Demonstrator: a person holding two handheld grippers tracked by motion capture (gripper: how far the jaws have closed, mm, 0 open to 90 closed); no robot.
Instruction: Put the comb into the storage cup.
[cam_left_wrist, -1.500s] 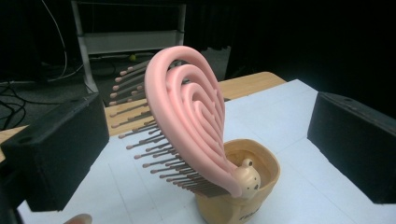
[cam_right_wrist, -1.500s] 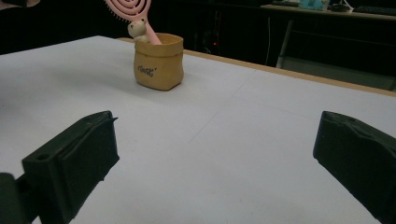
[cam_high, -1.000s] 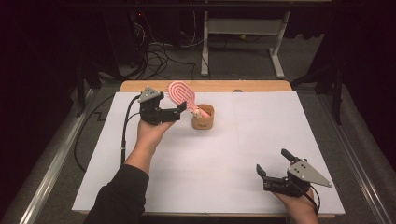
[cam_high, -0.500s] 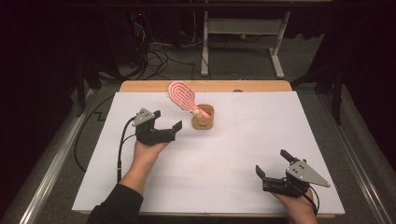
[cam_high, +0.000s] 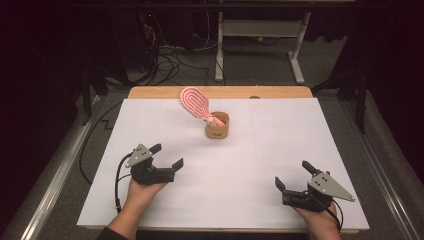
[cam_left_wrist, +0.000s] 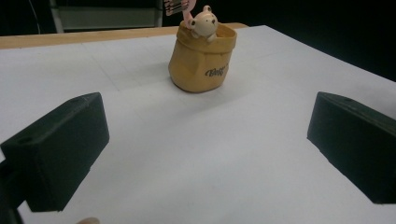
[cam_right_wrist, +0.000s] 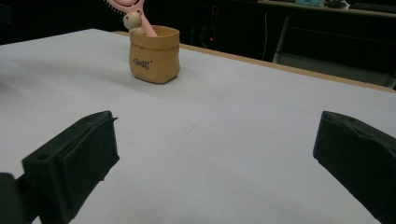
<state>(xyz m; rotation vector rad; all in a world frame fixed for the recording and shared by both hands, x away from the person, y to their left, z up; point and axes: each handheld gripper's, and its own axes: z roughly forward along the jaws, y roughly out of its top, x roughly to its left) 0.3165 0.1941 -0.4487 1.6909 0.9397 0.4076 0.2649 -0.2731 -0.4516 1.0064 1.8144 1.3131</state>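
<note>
High view: pink brush (cam_high: 194, 102) in pot (cam_high: 217, 127), well beyond left tool (cam_high: 166, 156).

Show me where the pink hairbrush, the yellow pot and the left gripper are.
pink hairbrush (cam_high: 194, 102), high view, on its oval head.
yellow pot (cam_left_wrist: 201, 63), left gripper view, on its front wall.
left gripper (cam_high: 166, 156), high view, midway between its fingertips.

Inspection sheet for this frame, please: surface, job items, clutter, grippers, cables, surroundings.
Surface: white sheet on a wooden table.
Job's things: pink brush standing tilted in a tan pot, a small bear figure on its handle.
Clutter: nothing seen.
Grippers: left gripper and right gripper both open, holding nothing, low at the near edge.
Cables: black cable trails from the left gripper.
Surroundings: dark floor, tangled wires, grey frame.
</note>
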